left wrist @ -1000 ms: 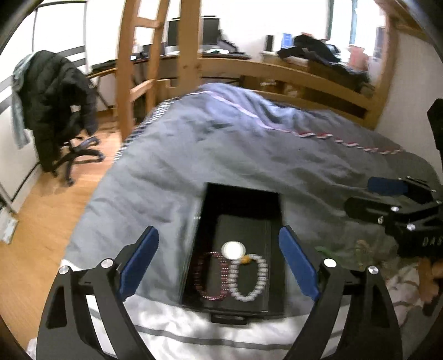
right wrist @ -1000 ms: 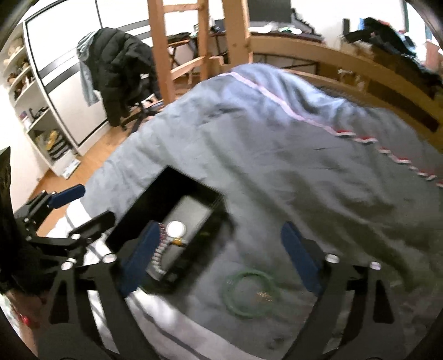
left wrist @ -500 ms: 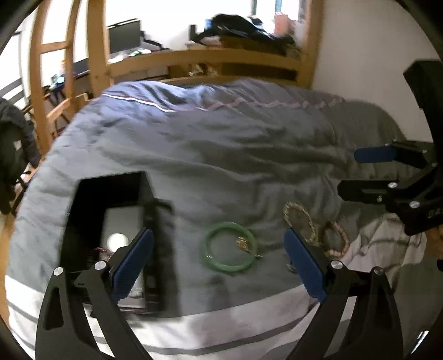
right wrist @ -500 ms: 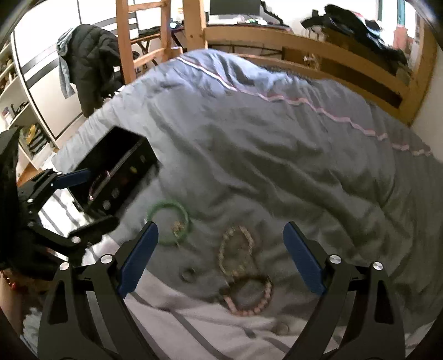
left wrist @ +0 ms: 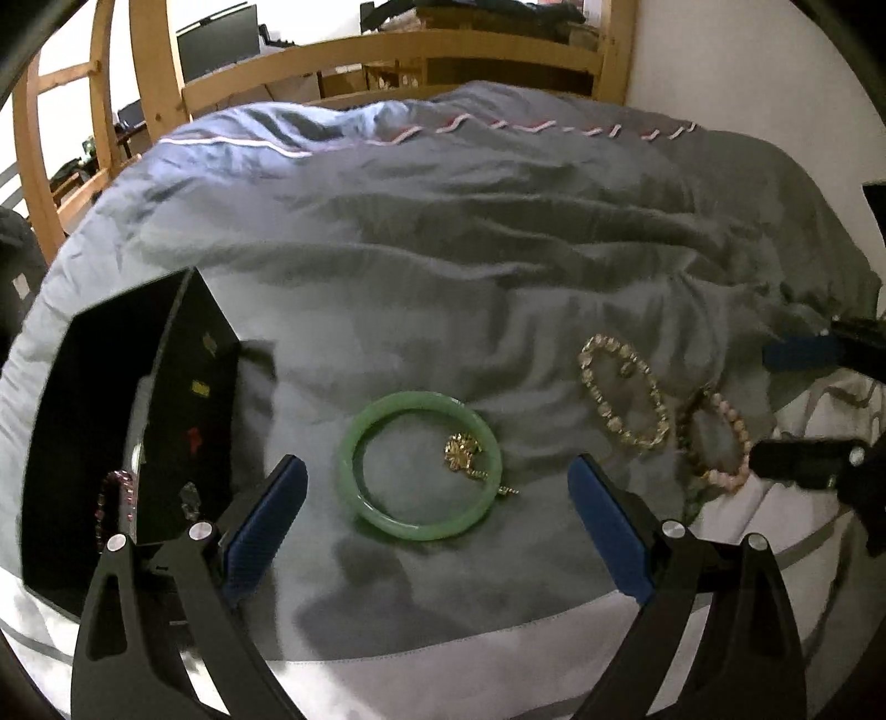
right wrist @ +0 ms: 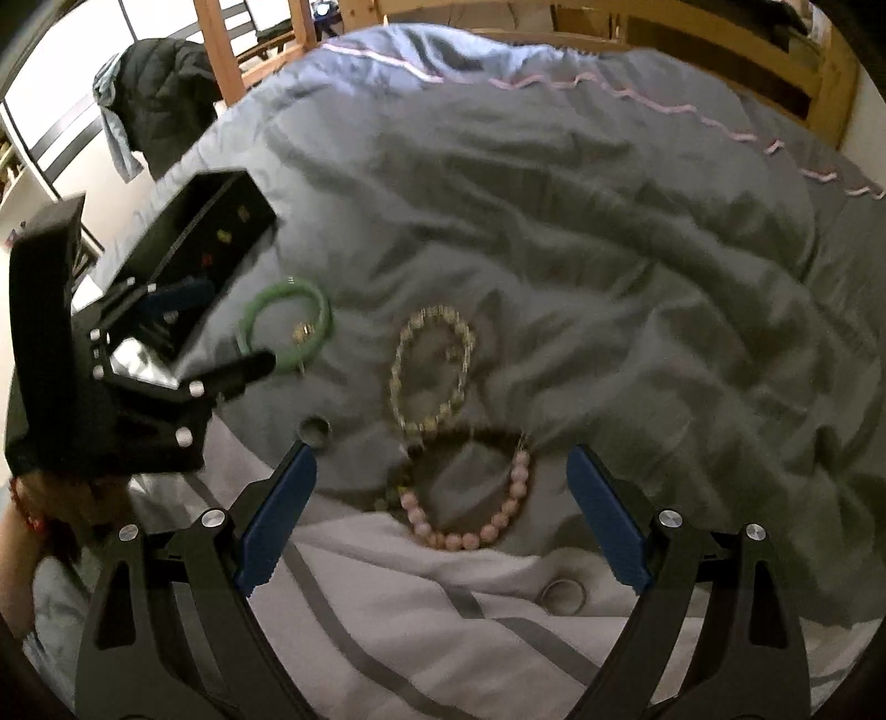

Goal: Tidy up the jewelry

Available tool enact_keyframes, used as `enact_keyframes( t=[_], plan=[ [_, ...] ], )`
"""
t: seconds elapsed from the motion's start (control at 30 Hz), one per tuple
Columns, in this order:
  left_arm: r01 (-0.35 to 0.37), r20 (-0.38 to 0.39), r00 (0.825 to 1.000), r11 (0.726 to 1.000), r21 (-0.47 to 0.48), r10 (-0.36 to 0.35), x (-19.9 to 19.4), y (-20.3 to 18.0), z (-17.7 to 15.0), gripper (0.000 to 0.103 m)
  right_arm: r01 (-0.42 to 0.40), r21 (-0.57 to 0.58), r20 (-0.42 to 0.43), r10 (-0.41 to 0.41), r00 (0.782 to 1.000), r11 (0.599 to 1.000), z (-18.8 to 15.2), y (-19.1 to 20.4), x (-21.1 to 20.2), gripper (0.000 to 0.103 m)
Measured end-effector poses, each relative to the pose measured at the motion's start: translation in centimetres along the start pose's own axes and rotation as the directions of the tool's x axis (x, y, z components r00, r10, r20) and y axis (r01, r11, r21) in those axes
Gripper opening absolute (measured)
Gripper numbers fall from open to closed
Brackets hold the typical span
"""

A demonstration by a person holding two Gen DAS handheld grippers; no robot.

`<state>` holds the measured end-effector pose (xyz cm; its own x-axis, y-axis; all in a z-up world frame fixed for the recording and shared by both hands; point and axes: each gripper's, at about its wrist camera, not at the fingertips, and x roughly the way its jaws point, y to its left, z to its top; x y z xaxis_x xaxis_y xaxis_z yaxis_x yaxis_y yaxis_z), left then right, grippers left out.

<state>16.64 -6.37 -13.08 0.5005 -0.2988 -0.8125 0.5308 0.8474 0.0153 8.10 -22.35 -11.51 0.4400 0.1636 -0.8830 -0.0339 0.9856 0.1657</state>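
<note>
Fingers [left wrist: 266, 515] spread wide; black box [left wrist: 83, 421] w/ purple bracelet [left wrist: 113, 509].

Black plastic two-finger left claw [left wrist: 434, 518] and right claw [right wrist: 440, 515]: ribbed blue pads [left wrist: 606, 531], silver screws [right wrist: 670, 518].

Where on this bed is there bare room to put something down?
The wide grey duvet beyond the jewelry is bare, up to the wooden bed frame. Crowded: the near strip, where the black box, green bangle, clear-bead bracelet and pink-bead bracelet lie.
</note>
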Motion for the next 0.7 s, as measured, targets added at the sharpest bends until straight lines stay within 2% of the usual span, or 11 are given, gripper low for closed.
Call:
enact_keyframes(
  t=[0.17,0.3,0.5,0.57,0.63,0.67,0.7],
  plan=[
    [-0.003,-0.036,0.999,1.0,0.018,0.004,1.5,-0.3,-0.3,0.094,0.001,-0.009,-0.029,-0.001,1.0,1.0,-0.9,-0.1,1.8,0.091],
    [0.005,-0.056,0.998,1.0,0.021,-0.004,2.1,-0.2,-0.4,0.094,0.004,0.002,-0.022,-0.004,1.0,1.0,-1.3,-0.3,2.6,0.091],
    [0.011,-0.089,0.996,1.0,-0.022,-0.013,3.3,0.9,-0.5,0.092,0.069,-0.067,-0.053,-0.073,0.996,0.995,-1.4,0.7,4.6,0.09],
    [0.003,-0.101,0.995,1.0,-0.013,-0.004,3.7,0.8,-0.5,0.089,0.089,-0.071,-0.048,-0.093,0.995,0.993,-1.4,0.8,4.8,0.082],
    [0.0,-0.103,0.995,1.0,-0.01,-0.001,3.8,0.8,-0.5,0.084,0.101,-0.058,-0.044,-0.104,0.994,0.993,-1.4,0.6,4.8,0.062],
    [-0.003,-0.102,0.995,1.0,-0.01,0.002,3.7,0.8,-0.5,0.079,0.102,-0.049,-0.041,-0.104,0.994,0.994,-1.3,0.4,4.6,0.058],
    [-0.001,-0.102,0.995,1.0,-0.016,0.0,3.6,1.0,-0.4,0.075,0.105,-0.043,-0.035,-0.106,0.994,0.994,-1.2,0.2,4.4,0.048]
  ],
)
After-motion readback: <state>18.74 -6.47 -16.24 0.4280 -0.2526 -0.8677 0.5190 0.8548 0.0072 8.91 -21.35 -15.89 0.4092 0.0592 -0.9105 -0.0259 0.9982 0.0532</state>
